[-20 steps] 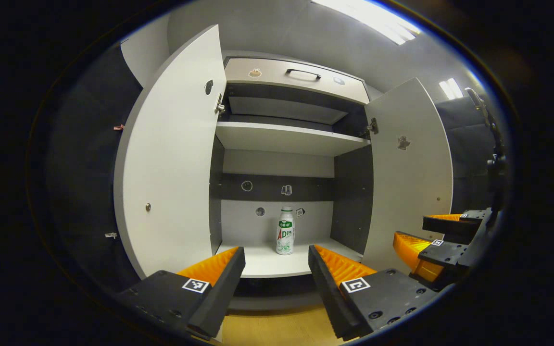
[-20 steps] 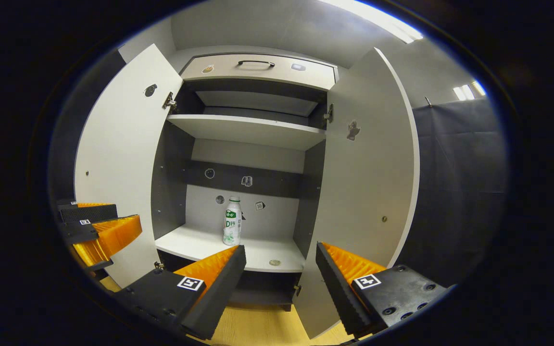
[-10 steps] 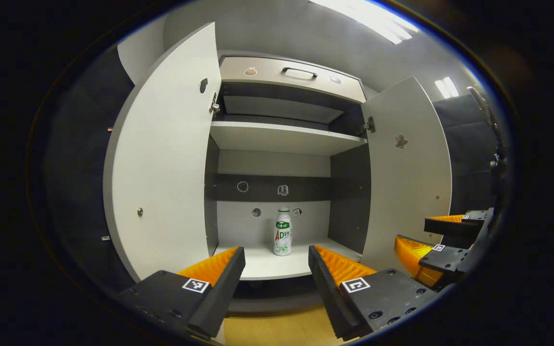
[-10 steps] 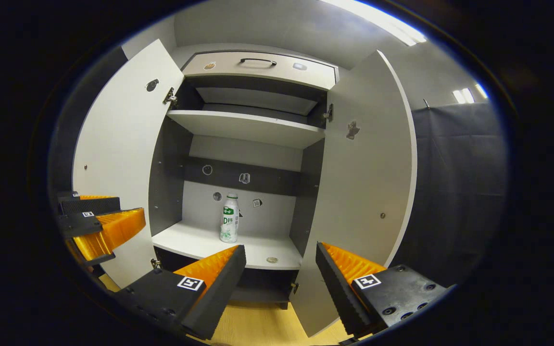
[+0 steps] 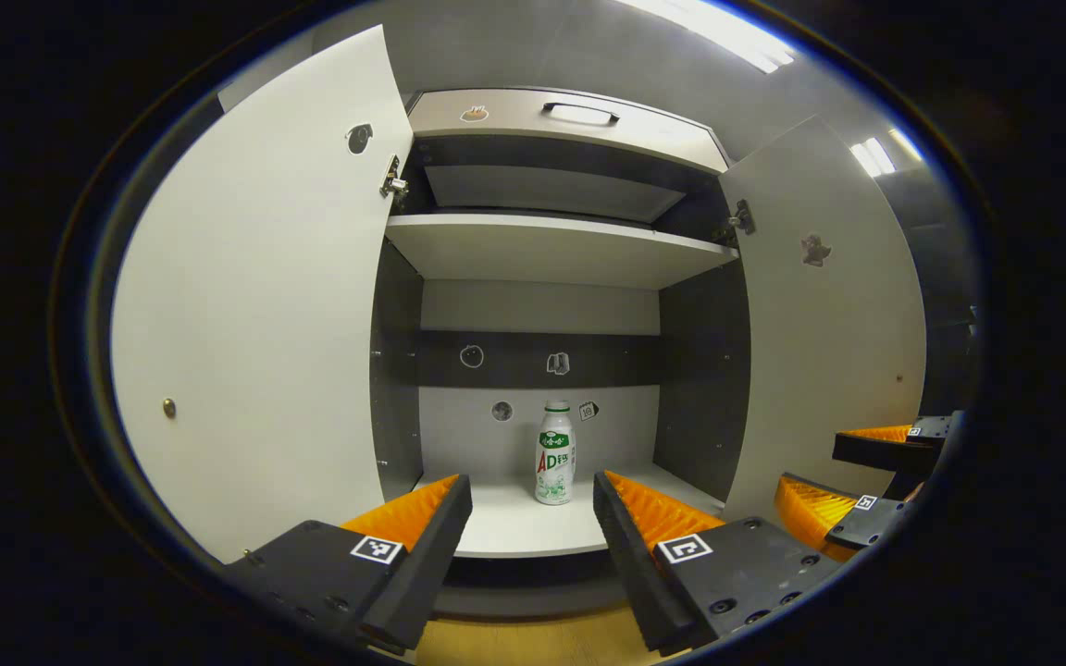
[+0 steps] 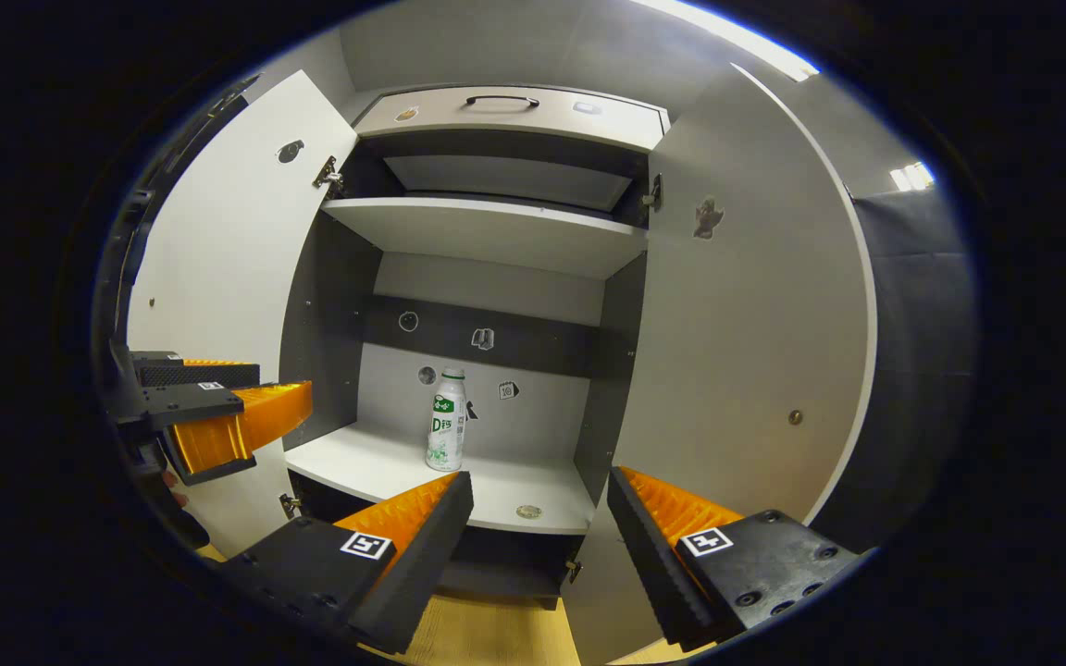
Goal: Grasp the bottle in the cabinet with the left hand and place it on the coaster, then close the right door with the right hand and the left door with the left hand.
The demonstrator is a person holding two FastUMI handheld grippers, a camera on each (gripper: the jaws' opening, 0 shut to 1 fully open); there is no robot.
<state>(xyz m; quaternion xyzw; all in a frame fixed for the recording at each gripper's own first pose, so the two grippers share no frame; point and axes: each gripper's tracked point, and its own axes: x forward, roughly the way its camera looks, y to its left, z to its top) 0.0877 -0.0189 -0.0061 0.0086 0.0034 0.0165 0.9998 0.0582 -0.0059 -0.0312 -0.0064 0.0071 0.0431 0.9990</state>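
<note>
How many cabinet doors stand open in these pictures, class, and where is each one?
2. The left door swings out on the left of the cabinet, and the right door swings out on its right. The drawer above is shut; none looks hidden.

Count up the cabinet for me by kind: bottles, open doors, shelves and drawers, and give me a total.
White plastic bottle with green label: 1
Open white cabinet doors, left door and right door: 2
White shelf boards, upper shelf and lower shelf: 2
Pale drawer with a dark handle: 1
Total: 6
</note>
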